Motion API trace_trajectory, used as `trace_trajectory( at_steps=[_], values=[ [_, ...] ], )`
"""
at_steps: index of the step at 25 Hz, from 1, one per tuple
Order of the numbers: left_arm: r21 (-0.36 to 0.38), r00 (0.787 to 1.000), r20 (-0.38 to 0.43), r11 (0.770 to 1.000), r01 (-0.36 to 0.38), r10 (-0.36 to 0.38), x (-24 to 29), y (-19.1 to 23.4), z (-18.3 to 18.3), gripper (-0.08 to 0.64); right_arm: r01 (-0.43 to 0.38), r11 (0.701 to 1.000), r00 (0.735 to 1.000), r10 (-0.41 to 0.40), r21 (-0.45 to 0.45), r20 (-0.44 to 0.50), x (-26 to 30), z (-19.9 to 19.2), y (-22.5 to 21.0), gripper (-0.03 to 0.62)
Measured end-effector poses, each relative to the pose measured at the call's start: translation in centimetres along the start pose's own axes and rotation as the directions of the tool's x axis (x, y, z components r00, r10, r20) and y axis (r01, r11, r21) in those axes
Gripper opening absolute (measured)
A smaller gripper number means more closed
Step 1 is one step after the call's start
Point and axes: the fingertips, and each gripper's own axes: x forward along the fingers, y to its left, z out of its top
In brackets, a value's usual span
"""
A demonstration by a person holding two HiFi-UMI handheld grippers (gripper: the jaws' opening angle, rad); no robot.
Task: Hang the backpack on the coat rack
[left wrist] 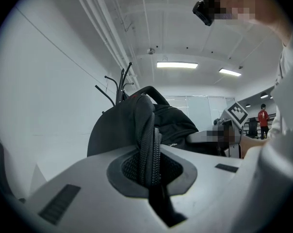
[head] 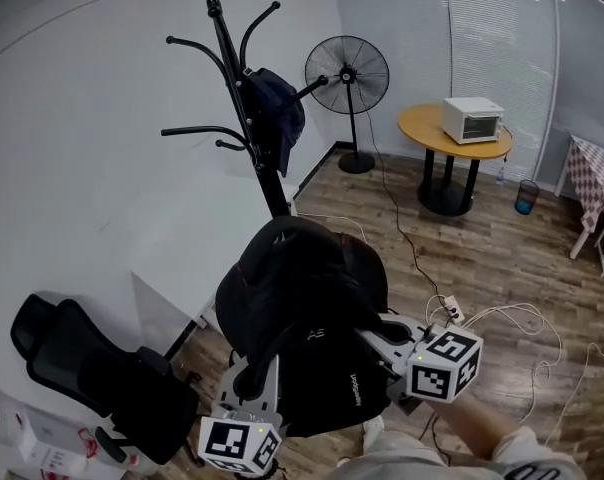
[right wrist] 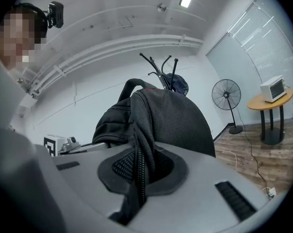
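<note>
A black backpack (head: 307, 308) hangs in the air between my two grippers, in front of the black coat rack (head: 244, 98). My left gripper (head: 257, 373) is shut on a shoulder strap (left wrist: 149, 144) at the pack's lower left. At its right side, my right gripper (head: 382, 343) is shut on the other strap (right wrist: 139, 154). The rack's curved hooks rise beyond the pack in the left gripper view (left wrist: 120, 86) and the right gripper view (right wrist: 161, 69). A dark garment (head: 277, 108) hangs on one hook.
A black office chair (head: 92, 368) stands at the lower left by the white wall. A pedestal fan (head: 347, 78), a round wooden table (head: 427, 128) bearing a toaster oven (head: 472, 118), and a power strip (head: 450, 311) with cables on the floor lie to the right.
</note>
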Motion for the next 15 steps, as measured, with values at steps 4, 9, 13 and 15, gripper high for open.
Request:
trace_trajectory(
  at_steps=[4,9,13,15],
  values=[
    [-0.007,0.999,-0.001,0.999,-0.037,0.037,3.2,1.3,0.0,0.023,-0.028,1.000,1.000,0.028,-0.002,-0.006,2.2,1.3,-2.7,0.029],
    [-0.001,0.996,0.011,0.996,-0.085,0.085,6.8,2.8,0.2,0.023,-0.071,0.997,0.997,0.071,-0.017,-0.010,4.6,3.0,-5.9,0.029],
    [0.004,0.993,0.018,0.993,-0.116,0.116,9.3,3.9,0.3,0.023,-0.093,0.995,0.996,0.093,-0.024,-0.014,6.5,4.1,-8.1,0.029],
    [-0.003,0.992,0.015,0.992,-0.128,0.128,10.4,4.6,0.3,0.023,-0.098,0.995,0.995,0.098,-0.027,-0.019,7.5,4.5,-9.0,0.029]
  ],
)
